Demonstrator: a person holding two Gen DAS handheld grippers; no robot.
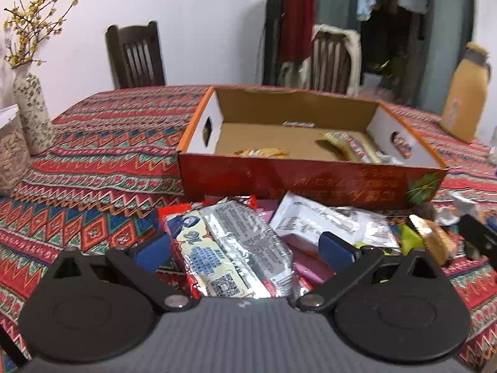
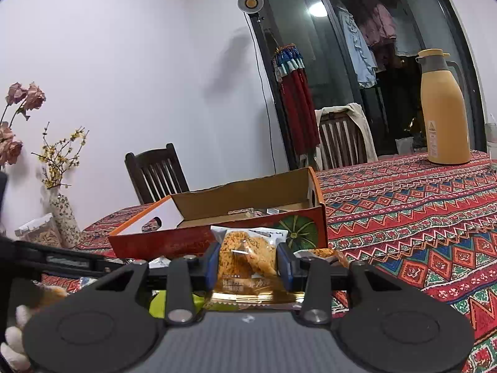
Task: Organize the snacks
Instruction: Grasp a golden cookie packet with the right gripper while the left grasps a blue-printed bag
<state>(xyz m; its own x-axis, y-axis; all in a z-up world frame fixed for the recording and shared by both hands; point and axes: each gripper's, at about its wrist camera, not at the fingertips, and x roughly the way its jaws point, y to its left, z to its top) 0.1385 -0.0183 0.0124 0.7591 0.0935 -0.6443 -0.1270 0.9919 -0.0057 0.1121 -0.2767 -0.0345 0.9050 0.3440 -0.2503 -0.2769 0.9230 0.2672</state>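
Note:
A red cardboard box [image 1: 310,183] with an open top stands on the patterned tablecloth; a few snack packets [image 1: 348,146] lie inside. A heap of snack packets lies in front of it. My left gripper [image 1: 245,248] is open, its jaws on either side of a silver and white biscuit packet [image 1: 236,245] on the heap. My right gripper [image 2: 247,264] is shut on a clear packet of golden crispy snack [image 2: 247,258], held just in front of the box [image 2: 198,239].
A flowered vase [image 1: 31,112] with yellow twigs stands at the left. A yellow thermos jug [image 2: 444,108] stands at the far right of the table. Two wooden chairs [image 1: 136,56] stand behind the table. A pink packet [image 1: 307,267] lies in the heap.

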